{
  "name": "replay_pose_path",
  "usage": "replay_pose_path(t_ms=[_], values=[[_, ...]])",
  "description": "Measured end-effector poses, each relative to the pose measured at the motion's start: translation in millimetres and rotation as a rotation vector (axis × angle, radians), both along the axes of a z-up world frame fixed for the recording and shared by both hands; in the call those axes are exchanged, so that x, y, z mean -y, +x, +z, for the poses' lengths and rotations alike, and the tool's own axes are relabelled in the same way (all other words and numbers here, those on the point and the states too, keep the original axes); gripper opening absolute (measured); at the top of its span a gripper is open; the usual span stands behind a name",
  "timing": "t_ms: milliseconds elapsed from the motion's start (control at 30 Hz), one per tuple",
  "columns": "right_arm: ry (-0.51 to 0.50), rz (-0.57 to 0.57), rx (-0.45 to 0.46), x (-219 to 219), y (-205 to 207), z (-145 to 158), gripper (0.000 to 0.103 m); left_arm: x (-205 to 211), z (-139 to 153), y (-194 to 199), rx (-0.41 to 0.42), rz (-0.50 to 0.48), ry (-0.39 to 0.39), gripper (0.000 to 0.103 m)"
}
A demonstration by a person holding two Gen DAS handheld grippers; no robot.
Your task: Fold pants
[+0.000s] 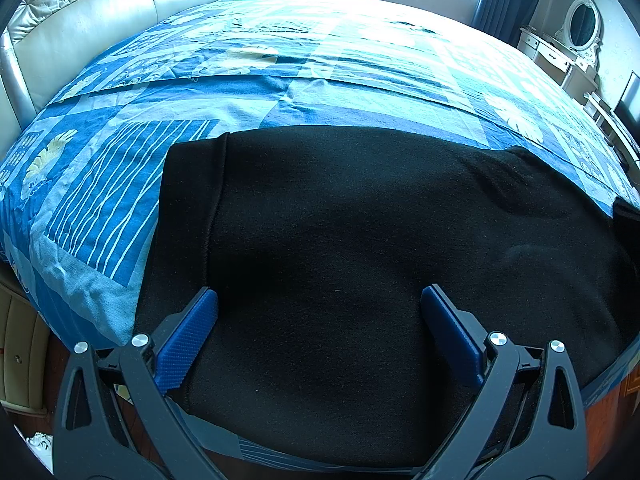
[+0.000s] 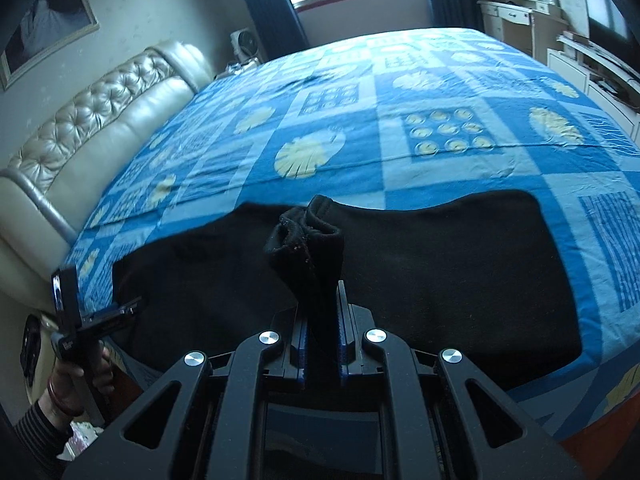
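Closest to the right wrist camera, the right gripper (image 2: 320, 320) is clenched on a bunched piece of the pants (image 2: 400, 272), and this piece stands up above its two blue pads (image 2: 342, 344) like a small black knot. One pair of black pants lies spread on the bedspread (image 2: 340, 128), at the near edge of the bed, and covers a wide area there. One left gripper (image 1: 319, 304) hangs over the pants (image 1: 340, 208) with its two blue fingers (image 1: 188, 332) wide apart and nothing between them. A person's hand (image 2: 74, 384) holds the left gripper (image 2: 116, 314) at the left end of the pants. Beyond the pants, one padded headboard (image 2: 104, 120) runs along the left side of the bed, and one dressing table (image 1: 556, 56) with one oval mirror (image 1: 583, 22) stands at the far right.
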State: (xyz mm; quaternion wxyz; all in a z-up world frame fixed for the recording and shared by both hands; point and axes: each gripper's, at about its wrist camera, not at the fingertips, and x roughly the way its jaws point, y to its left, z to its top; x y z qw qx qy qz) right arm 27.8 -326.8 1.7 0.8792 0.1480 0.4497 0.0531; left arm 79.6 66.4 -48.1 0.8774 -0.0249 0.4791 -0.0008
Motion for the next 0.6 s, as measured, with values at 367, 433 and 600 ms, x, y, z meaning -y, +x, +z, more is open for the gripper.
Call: replay_pose_path(t_ms=[367, 433, 600], values=[[-0.057, 0.107, -0.029, -47, 1, -16, 0.011, 0, 0, 0, 0.002, 0.003, 0.004, 0.101], [-0.06, 0.118, -0.033, -51, 2, -18, 0.011, 0, 0, 0, 0.003, 0.003, 0.005, 0.101], [-0.07, 0.139, -0.041, -60, 3, -22, 0.011, 0, 0, 0, 0.003, 0.003, 0.005, 0.101]])
